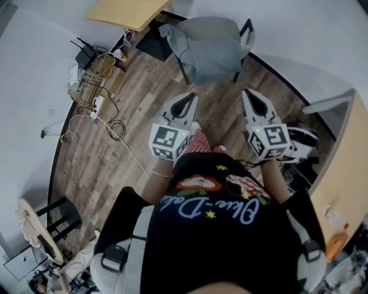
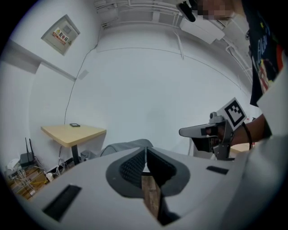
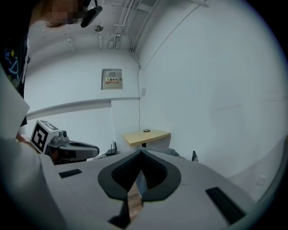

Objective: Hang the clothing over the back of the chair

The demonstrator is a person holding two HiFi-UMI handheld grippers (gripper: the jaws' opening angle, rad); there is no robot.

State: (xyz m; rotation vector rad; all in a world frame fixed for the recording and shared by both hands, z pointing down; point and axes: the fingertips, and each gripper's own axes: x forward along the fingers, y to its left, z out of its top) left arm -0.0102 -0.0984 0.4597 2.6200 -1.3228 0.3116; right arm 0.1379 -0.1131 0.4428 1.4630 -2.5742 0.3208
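A grey garment lies draped over the chair at the top middle of the head view, covering its back and seat. Both grippers hang in the air short of it, close to the person's body. My left gripper is shut with nothing between its tips. My right gripper is also shut and empty. In the left gripper view the garment peeks over the shut left gripper, and the right gripper shows at the right. The right gripper view shows its shut right gripper with the left gripper beside it.
A light wooden table stands behind the chair to its left. A router, a wire basket and loose cables lie along the left wall. A black stool is at the lower left, a wooden desk at the right.
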